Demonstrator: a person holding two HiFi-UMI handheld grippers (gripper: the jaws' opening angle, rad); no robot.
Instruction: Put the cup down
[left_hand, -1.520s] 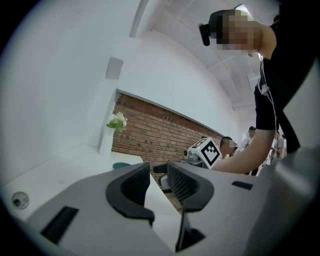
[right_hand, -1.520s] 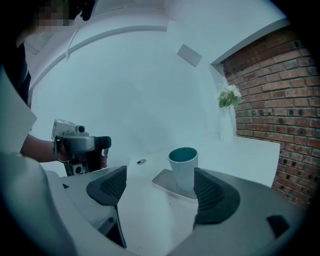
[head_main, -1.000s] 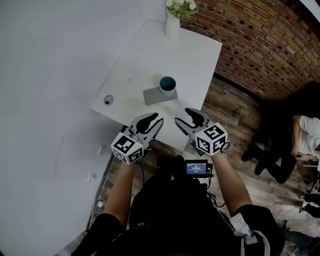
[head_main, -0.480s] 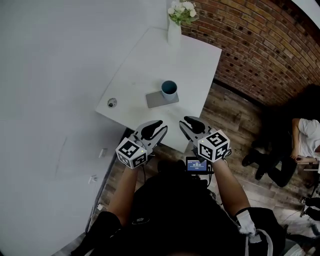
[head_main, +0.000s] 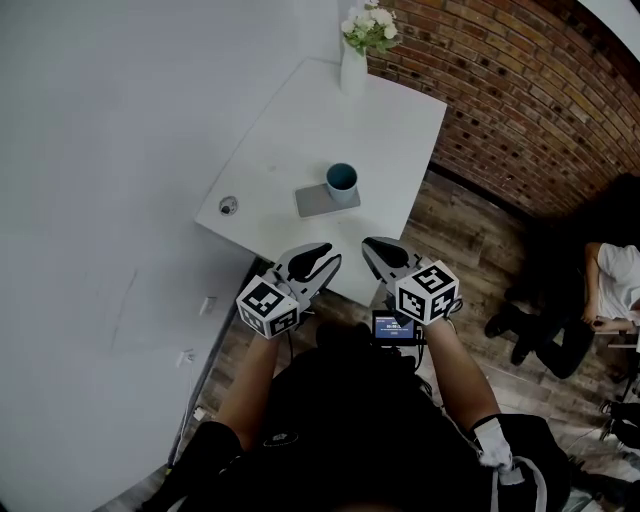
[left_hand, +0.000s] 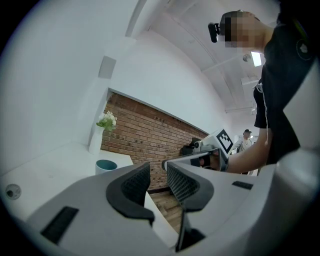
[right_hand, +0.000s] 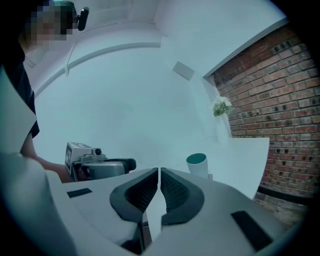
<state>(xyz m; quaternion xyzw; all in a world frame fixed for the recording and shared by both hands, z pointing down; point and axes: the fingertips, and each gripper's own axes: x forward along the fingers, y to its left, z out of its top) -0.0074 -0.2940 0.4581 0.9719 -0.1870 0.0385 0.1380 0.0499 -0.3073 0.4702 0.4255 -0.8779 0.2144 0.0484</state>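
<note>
While it is carrying nothing, right hand-held gripper: its jaws are pressing together on empty air. That is fitting for a tool whose load seems already let go.
Left hand-held gripper: it is idling just beside the right one. Its jaws are standing a narrow gap apart with nothing between them, so I judge it is playing no part in the placing.
Where both are hanging: they are hovering at the near edge of the worktop, low by the person's body. Both are pointing forward over it and touching nothing.
Cup: it is standing upright ahead of both hand-held grippers and well apart from them. It is showing left of the left jaws and right of the right jaws.
Grey slab: it is lying flat ahead of the jaws, and the cup is sitting at its far right corner. It is probably serving as the cup's mat.
Task reading: the cup is already resting on the worktop, so the putting-down appears done.
Small round thing: it is lying ahead and to the left of the left hand-held gripper, apart from the slab.
Vase of flowers: it is standing furthest ahead, at the far end of the worktop against the wall, well away from the cup.
</note>
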